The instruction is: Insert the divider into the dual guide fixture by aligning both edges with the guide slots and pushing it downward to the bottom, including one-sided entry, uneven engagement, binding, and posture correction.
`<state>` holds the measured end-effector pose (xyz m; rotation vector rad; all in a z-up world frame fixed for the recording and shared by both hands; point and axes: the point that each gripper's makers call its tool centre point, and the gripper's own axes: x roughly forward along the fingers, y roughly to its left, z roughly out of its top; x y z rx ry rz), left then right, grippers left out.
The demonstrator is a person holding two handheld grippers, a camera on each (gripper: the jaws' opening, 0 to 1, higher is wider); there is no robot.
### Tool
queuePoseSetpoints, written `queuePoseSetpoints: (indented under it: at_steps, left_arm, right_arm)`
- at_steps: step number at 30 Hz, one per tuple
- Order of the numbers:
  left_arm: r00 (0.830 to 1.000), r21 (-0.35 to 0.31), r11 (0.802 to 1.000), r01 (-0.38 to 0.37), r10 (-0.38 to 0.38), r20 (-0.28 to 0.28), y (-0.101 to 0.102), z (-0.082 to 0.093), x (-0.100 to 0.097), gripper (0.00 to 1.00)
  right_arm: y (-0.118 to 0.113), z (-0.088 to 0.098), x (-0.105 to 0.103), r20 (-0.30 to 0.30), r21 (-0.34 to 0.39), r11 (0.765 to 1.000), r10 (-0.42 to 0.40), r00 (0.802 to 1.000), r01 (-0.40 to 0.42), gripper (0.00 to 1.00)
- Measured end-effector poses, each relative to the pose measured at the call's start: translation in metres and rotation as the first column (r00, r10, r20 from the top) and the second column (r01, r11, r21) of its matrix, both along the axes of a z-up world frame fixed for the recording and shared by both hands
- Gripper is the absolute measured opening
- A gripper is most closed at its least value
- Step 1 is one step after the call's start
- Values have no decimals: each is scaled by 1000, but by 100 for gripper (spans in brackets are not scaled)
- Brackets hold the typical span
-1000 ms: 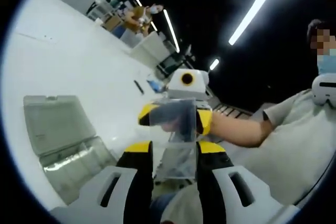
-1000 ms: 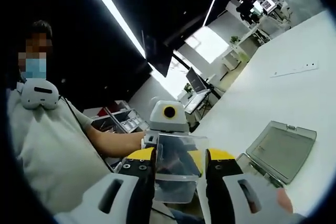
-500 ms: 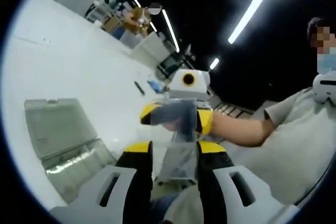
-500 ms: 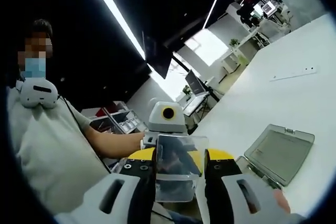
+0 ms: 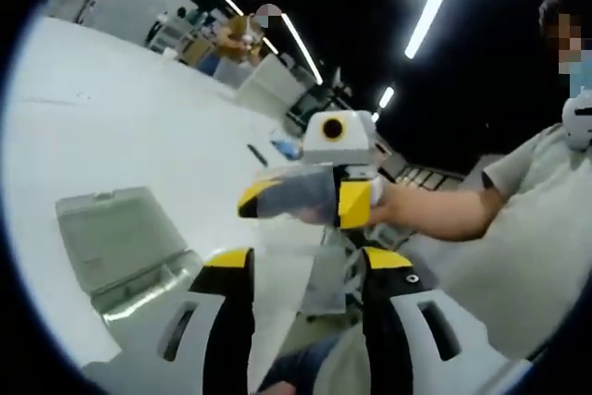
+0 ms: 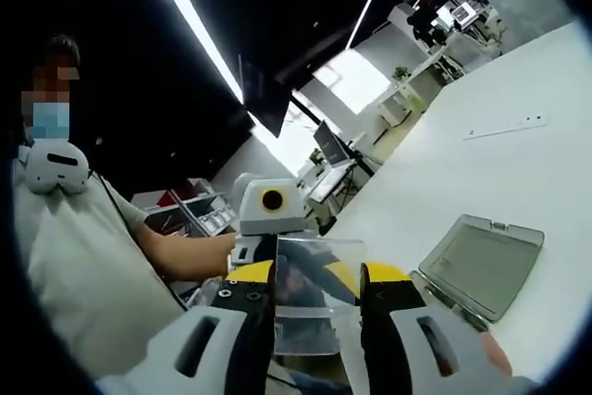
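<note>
Right gripper view shows the right gripper (image 6: 316, 277) with its yellow-tipped black jaws clamped on the divider (image 6: 313, 307), a clear plastic sheet standing upright between them, its top edge rising above the jaw tips. Just beyond the divider, the left gripper (image 6: 277, 261) faces back toward it, held out on a person's bare forearm (image 6: 180, 254). To the right of the divider, the clear case (image 6: 479, 265) lies open on the white table (image 6: 462, 173), its hinged lid laid back flat; guide slots inside it are too small to make out. A fingertip (image 6: 492, 353) shows at the lower right, below the case.

Left gripper view shows the left gripper (image 5: 307, 261) with its two jaws standing apart. The divider (image 5: 328, 275) sits in the gap between them, nearer the right jaw; whether it touches either jaw I cannot tell. Directly beyond it the right gripper (image 5: 310, 203) closes its yellow tips on the divider's far portion. The forearm (image 5: 444, 210) behind that gripper runs to a person in a grey shirt (image 5: 527, 228). Left of the divider, the clear case (image 5: 120, 247) rests open on the table (image 5: 139, 127), well apart from the divider.
</note>
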<state>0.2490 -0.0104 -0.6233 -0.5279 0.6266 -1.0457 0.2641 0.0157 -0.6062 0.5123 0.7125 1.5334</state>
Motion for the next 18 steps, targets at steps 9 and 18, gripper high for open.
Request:
queuePoseSetpoints:
  at_steps: [9,18]
  left_arm:
    - [998,176,982,-66,61,32,1,-20,1,41]
    - [991,289,948,-136,132,32,7,-36,1,33]
  right_arm:
    - [1,-21,6,-6,-94,994,-56,998,55,32]
    - [6,-42,8,-3,-182,977,-112,994,110,31]
